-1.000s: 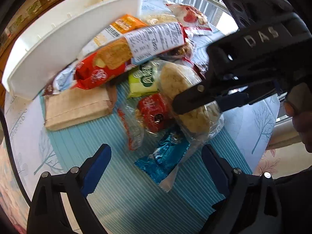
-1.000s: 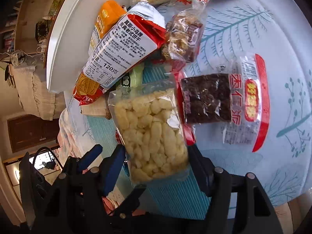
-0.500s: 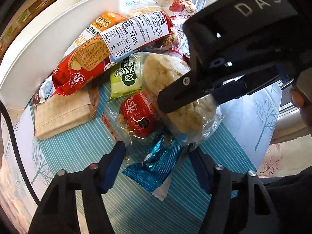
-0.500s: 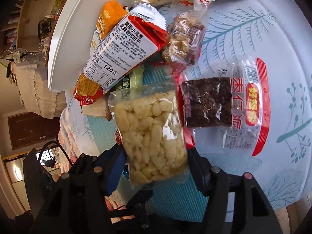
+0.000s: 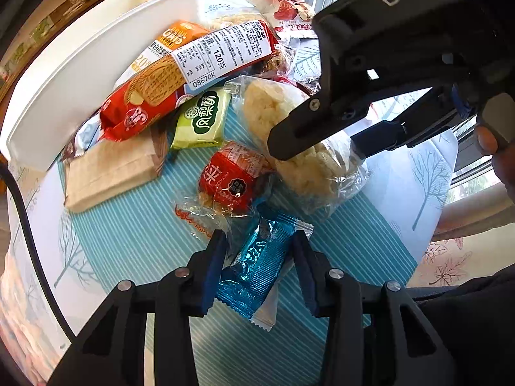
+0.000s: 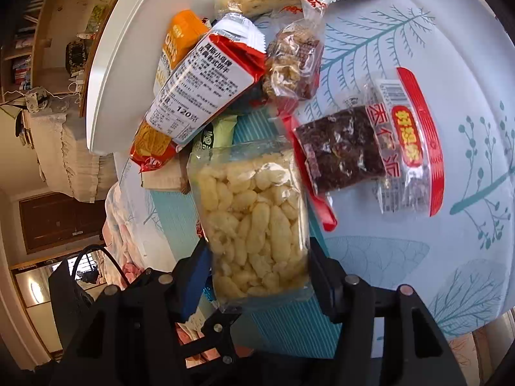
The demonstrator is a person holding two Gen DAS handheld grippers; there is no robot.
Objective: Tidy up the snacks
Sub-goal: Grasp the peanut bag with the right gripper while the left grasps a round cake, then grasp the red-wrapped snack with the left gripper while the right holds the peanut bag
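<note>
A blue foil snack [image 5: 257, 267] lies on the teal striped mat [image 5: 135, 231], and my left gripper [image 5: 259, 238] is shut on it, one pad against each side. My right gripper [image 6: 257, 247] has its jaws closing on a clear pack of puffed rice crackers [image 6: 251, 199], which its pads press from both sides. In the left wrist view the right gripper [image 5: 318, 151] holds that pack [image 5: 305, 167] just beyond the blue snack. A pile of snacks lies behind: a red biscuit pack [image 5: 180, 83], a green pack [image 5: 201, 119] and a small red pack [image 5: 231, 173].
A white bin [image 5: 80, 74] stands at the back left against the pile. A brown paper pack [image 5: 112, 167] lies to the left on the mat. A dark nut bar in a red-trimmed wrapper [image 6: 341, 151] and other packs lie on the leaf-print tablecloth [image 6: 450, 241].
My left gripper's jaws came together from wide apart onto the blue foil snack. The right gripper kept the puffed rice pack and shifted only slightly.
</note>
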